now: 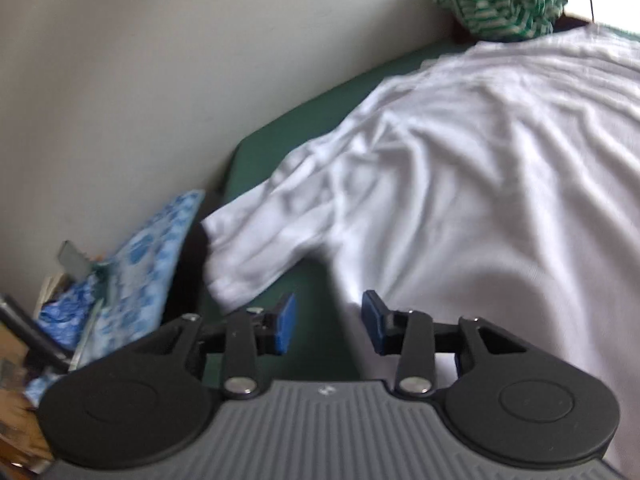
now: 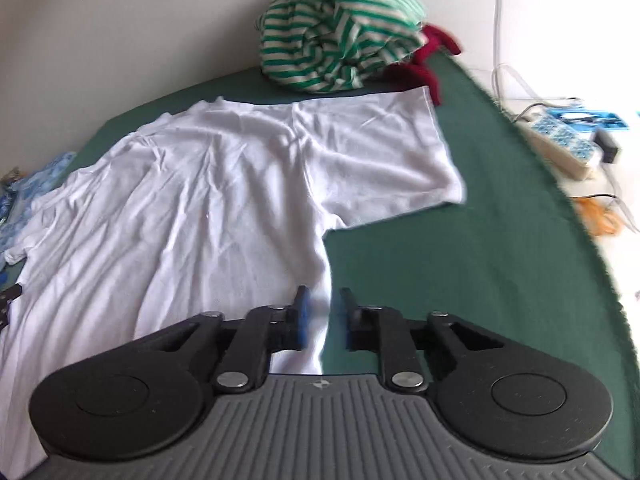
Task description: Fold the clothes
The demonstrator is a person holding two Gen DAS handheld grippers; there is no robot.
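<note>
We see a soft, wrinkled white cloth shirt [image 2: 192,200] on the desk's matt green fabric cover [image 2: 460,260]; matt black plastic fingers [image 1: 286,322] carry blue pads.

White tee [image 2: 192,200] spread flat, wrinkled; striped top [image 2: 340,32] bunched behind.

White T-shirt [image 2: 208,200], dark green table cover [image 2: 460,260], green-and-white striped garment [image 2: 336,36], dark red cloth [image 2: 428,64], blue-patterned fabric [image 1: 140,256]
</note>
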